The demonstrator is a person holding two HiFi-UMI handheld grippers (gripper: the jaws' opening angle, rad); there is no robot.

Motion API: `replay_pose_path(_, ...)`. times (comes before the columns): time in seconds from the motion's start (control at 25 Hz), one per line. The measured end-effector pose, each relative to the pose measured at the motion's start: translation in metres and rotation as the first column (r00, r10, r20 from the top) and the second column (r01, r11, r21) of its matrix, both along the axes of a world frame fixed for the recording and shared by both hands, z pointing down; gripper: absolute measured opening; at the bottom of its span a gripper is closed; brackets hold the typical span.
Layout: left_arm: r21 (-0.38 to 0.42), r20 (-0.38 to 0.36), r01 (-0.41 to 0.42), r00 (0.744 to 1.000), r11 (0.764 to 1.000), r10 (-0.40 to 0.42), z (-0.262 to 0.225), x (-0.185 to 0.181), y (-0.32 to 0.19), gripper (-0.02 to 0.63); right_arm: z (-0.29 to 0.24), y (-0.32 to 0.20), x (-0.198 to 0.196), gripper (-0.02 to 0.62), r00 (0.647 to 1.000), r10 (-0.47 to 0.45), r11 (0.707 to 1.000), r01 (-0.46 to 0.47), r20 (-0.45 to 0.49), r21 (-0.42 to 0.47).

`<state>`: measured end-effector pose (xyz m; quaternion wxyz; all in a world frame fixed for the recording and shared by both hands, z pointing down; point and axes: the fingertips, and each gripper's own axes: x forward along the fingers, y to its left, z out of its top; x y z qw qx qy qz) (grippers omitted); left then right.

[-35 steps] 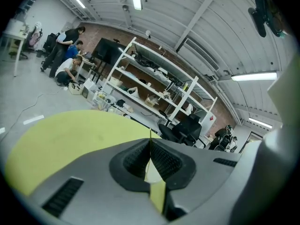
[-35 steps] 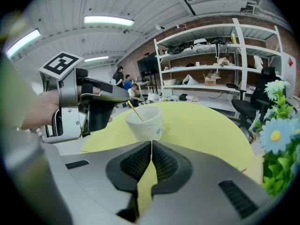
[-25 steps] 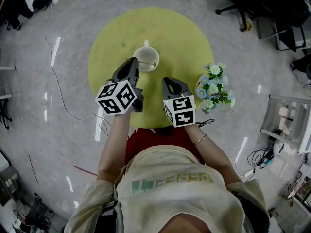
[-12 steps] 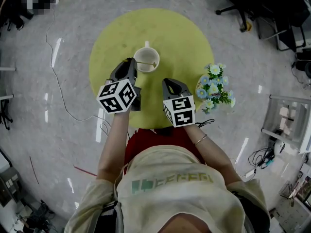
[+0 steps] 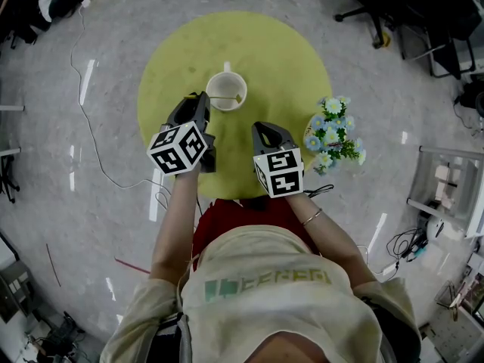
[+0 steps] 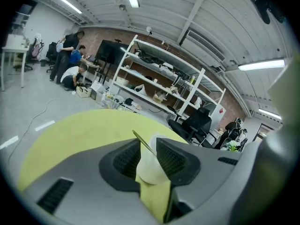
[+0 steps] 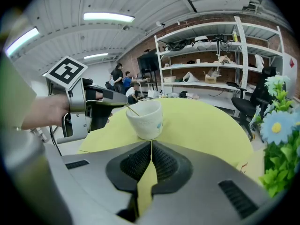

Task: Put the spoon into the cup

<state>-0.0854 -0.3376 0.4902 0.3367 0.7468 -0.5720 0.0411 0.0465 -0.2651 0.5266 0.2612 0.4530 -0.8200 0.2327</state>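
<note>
Head view: I see the round yellow-green table [image 5: 280,51] with the white ceramic cup [image 5: 227,89] standing upright near its middle. The thin gold-coloured metal spoon [image 5: 218,98] is in the cup, its handle leaning out over the rim on the side nearest the left gripper [image 5: 198,100]. That gripper's tips sit just beside the cup.

Left gripper view: the left gripper [image 6: 147,146] is released, with its jaws clearly apart. The cup [image 6: 150,168] shows through the gap, and the spoon handle [image 6: 143,142] slants across that gap. The jaws are not clamped on the handle, though I cannot tell whether its end brushes one of them.

Right gripper view: the right gripper [image 7: 151,146] is clenched, its jaws meeting in a thin line with nothing between them. Ahead of it the cup [image 7: 146,121] stands on the table [image 7: 201,121], apart from these jaws. The spoon handle [image 7: 132,109] points out of the cup at the tip of the left gripper [image 7: 117,100], which a hand [image 7: 42,111] holds.

In the head view the right gripper [image 5: 265,129] hovers over the near part of the table, near the cup but not touching it. A bunch of blue and white artificial flowers [image 5: 333,138] stands at the table's right edge, just beside the right gripper.
</note>
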Motion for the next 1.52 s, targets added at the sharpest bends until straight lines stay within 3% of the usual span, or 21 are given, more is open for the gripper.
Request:
replay_pose_path(0.36,-0.012,-0.021,-0.003,1.0,1.0,0.003,0.006,0.0,0.01,0.107,0.002,0.004,-0.002,0.037,1.0,-0.012,1.0,0.012,-0.008,0.003)
replay_pose_path(1.28,-0.06,0.066,-0.053,0.996,0.997,0.057,0.021,-0.009,0.072,0.106,-0.004,0.042,-0.017,0.037,1.0,-0.007,1.0,0.007,-0.012,0.018)
replay_pose_path(1.52,-0.074,0.097,-0.071,0.992,0.995,0.078,0.024,-0.01,0.092,0.074,-0.007,0.055,-0.017,0.037,1.0,0.016,1.0,-0.016,-0.012,0.019)
